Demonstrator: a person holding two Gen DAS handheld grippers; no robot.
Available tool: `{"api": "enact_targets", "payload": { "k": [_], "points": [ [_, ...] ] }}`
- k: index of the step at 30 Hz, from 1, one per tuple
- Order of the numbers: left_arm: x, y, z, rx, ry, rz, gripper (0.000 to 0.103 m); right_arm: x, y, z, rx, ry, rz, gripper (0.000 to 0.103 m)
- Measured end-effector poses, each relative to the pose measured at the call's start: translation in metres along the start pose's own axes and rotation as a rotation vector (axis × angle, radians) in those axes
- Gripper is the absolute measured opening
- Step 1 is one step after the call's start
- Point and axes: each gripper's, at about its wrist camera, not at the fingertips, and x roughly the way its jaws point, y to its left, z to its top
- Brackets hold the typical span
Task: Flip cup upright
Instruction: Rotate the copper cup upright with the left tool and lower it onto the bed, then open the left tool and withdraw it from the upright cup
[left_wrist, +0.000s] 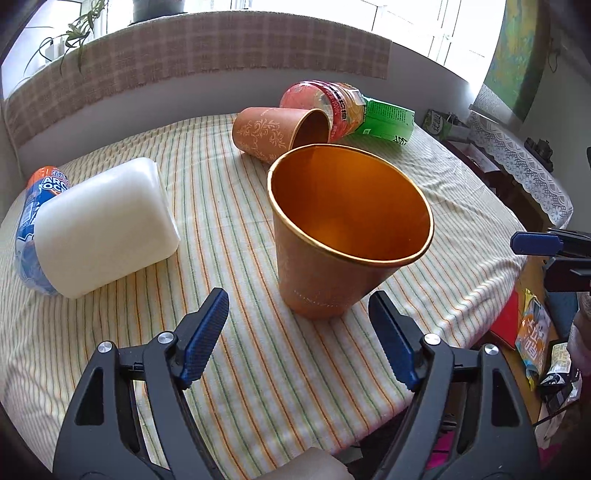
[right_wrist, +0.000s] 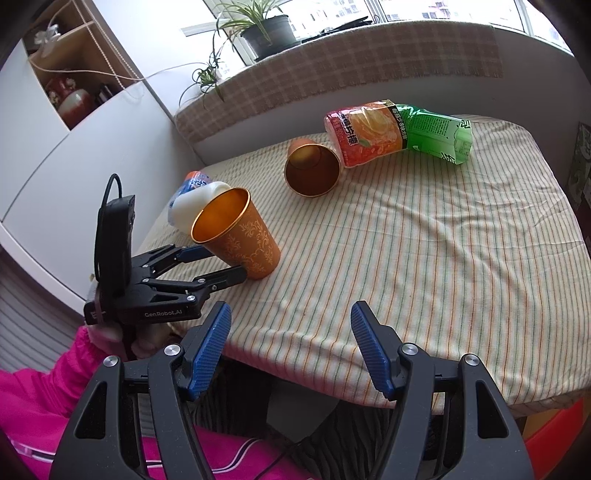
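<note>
An orange paper cup stands upright on the striped cloth, mouth up; it also shows in the right wrist view. My left gripper is open just in front of its base, jaws wide and apart from it; in the right wrist view it sits at the cup's left side. A second orange cup lies on its side farther back, mouth toward me. My right gripper is open and empty over the table's near edge.
A white jug and a blue-labelled bottle lie at the left. A red-orange bottle and a green carton lie at the back. The striped table cloth ends near my right gripper. Clutter sits on the floor at the right.
</note>
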Motion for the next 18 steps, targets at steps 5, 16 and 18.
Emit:
{"api": "enact_targets", "payload": {
  "k": [5, 16, 18],
  "points": [
    [-0.019, 0.009, -0.010, -0.026, -0.012, 0.046, 0.081, 0.004, 0.007, 0.004, -0.007, -0.012, -0.029, 0.067],
    [-0.098, 0.004, -0.007, -0.123, -0.198, 0.190, 0.085, 0.005, 0.023, 0.013, -0.001, -0.083, -0.155, 0.067],
    [-0.112, -0.001, -0.004, -0.131, -0.241, 0.208, 0.092, 0.003, 0.027, 0.014, -0.008, -0.108, -0.187, 0.067]
  ]
}}
